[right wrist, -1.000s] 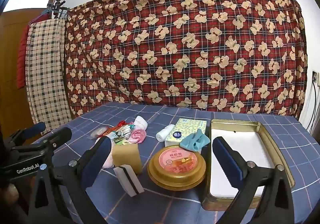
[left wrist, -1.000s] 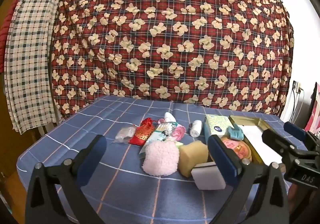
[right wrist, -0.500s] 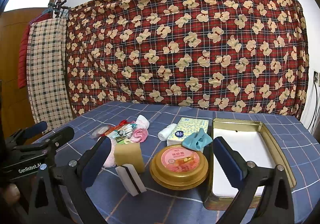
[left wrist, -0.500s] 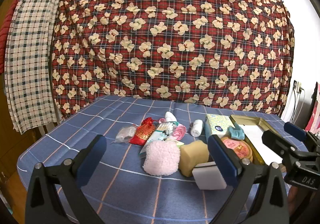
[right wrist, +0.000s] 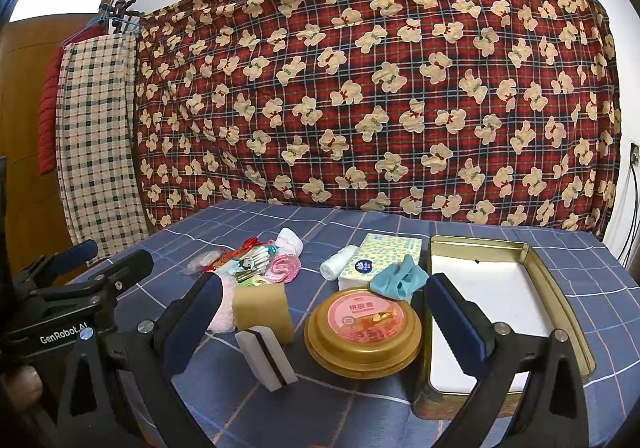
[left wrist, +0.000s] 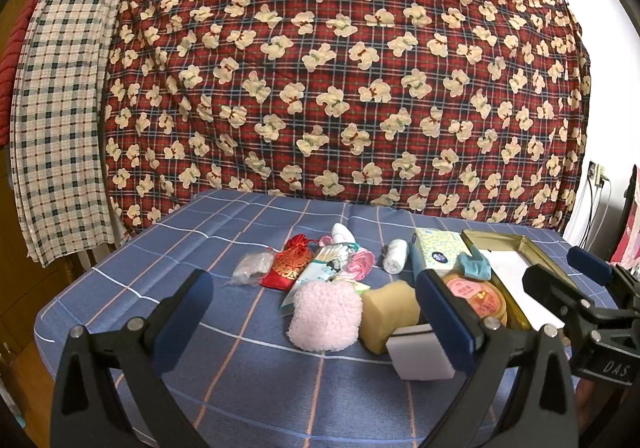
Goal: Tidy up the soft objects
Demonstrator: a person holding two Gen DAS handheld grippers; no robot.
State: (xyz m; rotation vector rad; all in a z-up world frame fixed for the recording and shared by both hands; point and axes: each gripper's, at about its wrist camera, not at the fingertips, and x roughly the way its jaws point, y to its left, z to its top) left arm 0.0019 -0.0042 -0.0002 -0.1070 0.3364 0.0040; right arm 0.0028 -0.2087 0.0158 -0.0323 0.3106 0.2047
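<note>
Soft things lie in a cluster on the blue checked table: a pink fluffy pad (left wrist: 325, 317), a yellow sponge (left wrist: 390, 314) (right wrist: 264, 310), a white sponge with a dark stripe (left wrist: 420, 351) (right wrist: 266, 358), a red pouch (left wrist: 287, 267), a pink rolled cloth (right wrist: 285, 267), a white roll (right wrist: 338, 267) and a teal cloth (right wrist: 400, 280). An open gold tin (right wrist: 556, 288) with a white floor stands at the right. My left gripper (left wrist: 316, 324) is open and empty, near the pink pad. My right gripper (right wrist: 324, 322) is open and empty, near the round gold tin (right wrist: 363, 332).
A tissue pack (right wrist: 382, 258) lies behind the round tin. A clear plastic bag (left wrist: 252, 266) and a cotton-swab packet (right wrist: 250, 262) lie at the cluster's left. A red bear-print blanket (left wrist: 340, 88) hangs behind the table. A checked cloth (left wrist: 60, 108) hangs at the left.
Both views shift only slightly; the right gripper has drifted a little. Nothing on the table has moved and both grippers stay open.
</note>
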